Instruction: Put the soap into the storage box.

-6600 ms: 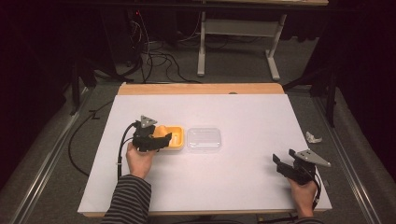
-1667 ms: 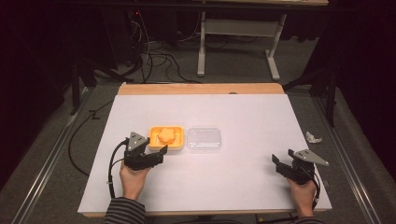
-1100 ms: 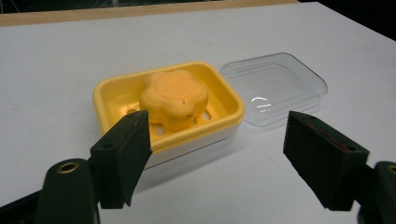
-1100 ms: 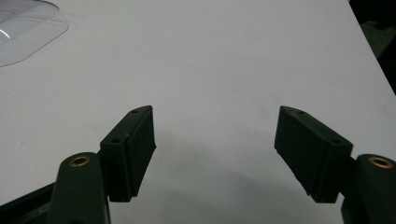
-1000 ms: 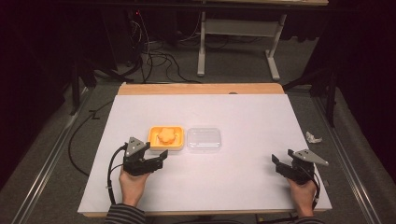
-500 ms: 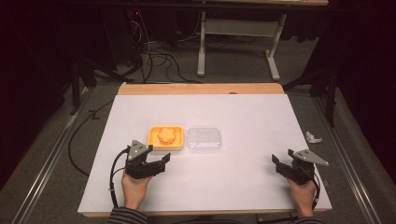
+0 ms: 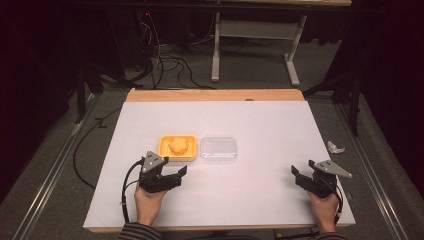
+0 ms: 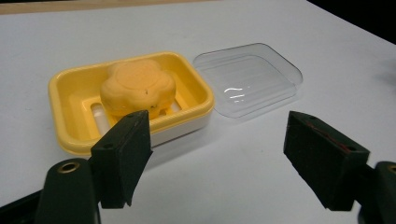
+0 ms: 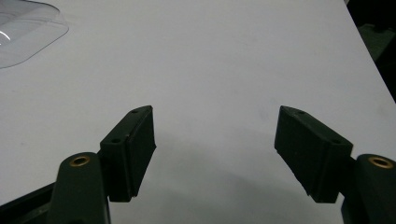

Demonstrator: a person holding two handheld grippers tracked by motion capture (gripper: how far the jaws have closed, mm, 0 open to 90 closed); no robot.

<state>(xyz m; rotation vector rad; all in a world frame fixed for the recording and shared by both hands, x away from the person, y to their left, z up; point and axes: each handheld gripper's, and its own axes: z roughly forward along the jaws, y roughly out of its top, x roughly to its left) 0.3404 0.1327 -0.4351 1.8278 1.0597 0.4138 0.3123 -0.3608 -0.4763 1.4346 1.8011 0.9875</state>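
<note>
Dim room beyond a white-topped table (image 7: 260, 115): grey floor (image 7: 185, 75), tangled cables (image 7: 160, 57), pale metal frame (image 7: 252, 37) behind.

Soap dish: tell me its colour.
The soap dish is yellow, with a whitish base under it. The left gripper view shows it best.

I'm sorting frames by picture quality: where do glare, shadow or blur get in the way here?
High view: the white table is brightly lit, its surroundings nearly black. Left gripper view: white glare streaks on the clear lid; the soap and yellow dish look sharp, the near black jaws soft. Right gripper view: a faint shadow lies on the table between the open jaws, and a glare spot marks the lid's corner.
</note>
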